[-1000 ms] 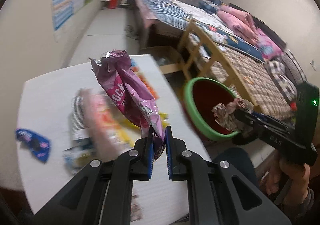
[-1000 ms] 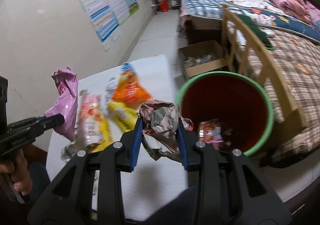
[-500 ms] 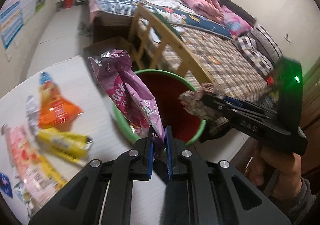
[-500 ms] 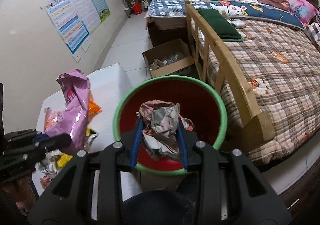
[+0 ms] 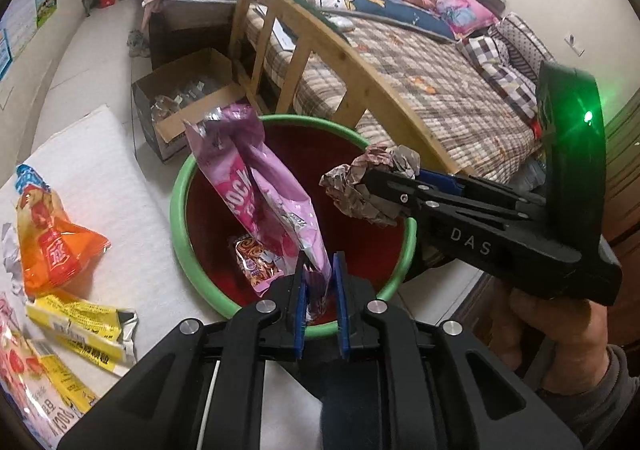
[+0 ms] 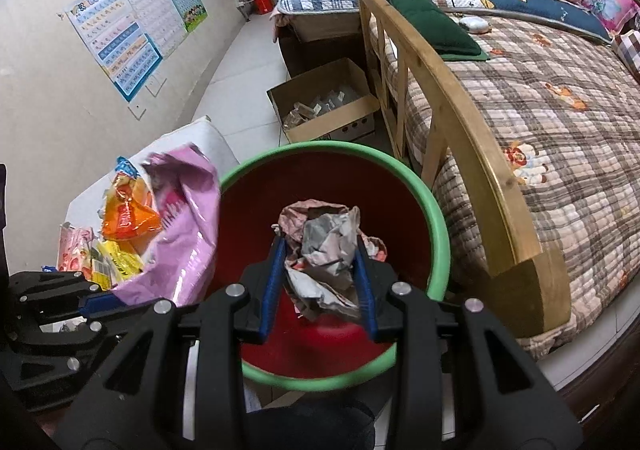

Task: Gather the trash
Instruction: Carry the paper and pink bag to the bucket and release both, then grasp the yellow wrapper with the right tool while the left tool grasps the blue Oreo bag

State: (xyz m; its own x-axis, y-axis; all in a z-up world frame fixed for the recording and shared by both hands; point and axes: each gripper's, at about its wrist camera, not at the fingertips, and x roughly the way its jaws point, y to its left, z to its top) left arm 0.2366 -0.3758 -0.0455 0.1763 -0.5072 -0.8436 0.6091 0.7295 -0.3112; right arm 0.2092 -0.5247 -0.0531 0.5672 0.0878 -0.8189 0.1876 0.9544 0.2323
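A red bin with a green rim (image 5: pixel 178 210) (image 6: pixel 438 226) stands on the floor beside the white table (image 5: pixel 100 178). My left gripper (image 5: pixel 320 270) hangs over the bin's near edge with the bottom of a pink snack bag (image 5: pixel 256 186) (image 6: pixel 188 218) between its pads; the jaws are opening. The bag stands up over the bin. My right gripper (image 6: pixel 320 246) (image 5: pixel 372 182) is above the bin's middle, its jaws opening around a crumpled grey-pink wrapper (image 6: pixel 326 238) (image 5: pixel 360 186) that its pads still touch. A printed wrapper (image 5: pixel 256 262) lies inside the bin.
On the table lie an orange bag (image 5: pixel 56 246), yellow wrappers (image 5: pixel 80 326) and more packets at the left. An open cardboard box (image 5: pixel 180 106) sits on the floor behind the bin. The wooden bed frame (image 5: pixel 332 62) runs close along the bin's far side.
Both grippers have swung from over the table to over the bin, carrying the pink bag and the crumpled wrapper. The left jaws show a slightly wider gap now.
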